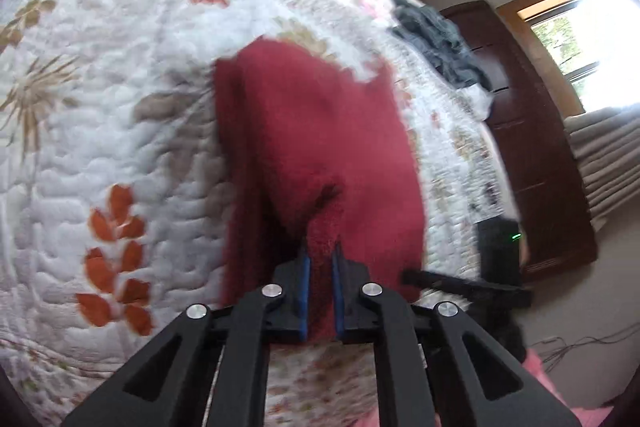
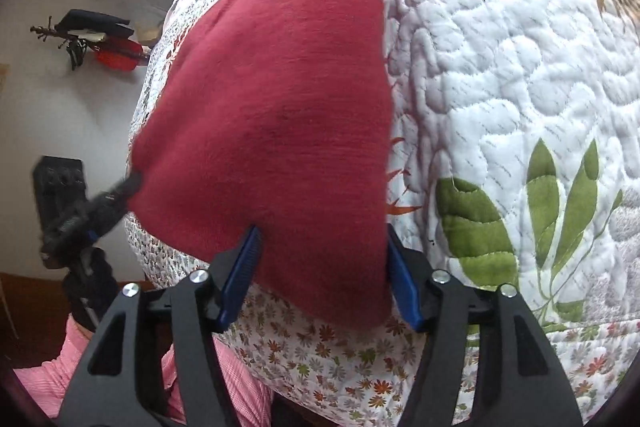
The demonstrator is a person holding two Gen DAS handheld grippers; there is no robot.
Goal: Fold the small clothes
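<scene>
A dark red garment (image 1: 320, 131) lies partly lifted over the floral quilt (image 1: 120, 107) of a bed. My left gripper (image 1: 321, 247) is shut on a bunched edge of it, with red fabric squeezed between the blue pads (image 1: 305, 279). In the right wrist view the same red garment (image 2: 272, 99) spreads wide and flat. My right gripper (image 2: 322, 229) stands open, its fingers either side of the garment's near corner and not pinching it. The left gripper (image 2: 116, 197) shows there too, holding the garment's left corner.
A heap of dark grey-blue clothes (image 1: 440, 43) lies further along the bed. Beyond the bed edge stand a dark wooden dresser (image 1: 532, 147) and a bright window (image 1: 572, 39). A coat rack (image 2: 80, 35) hangs on the wall. A pink sleeve (image 2: 44, 383) is at the lower left.
</scene>
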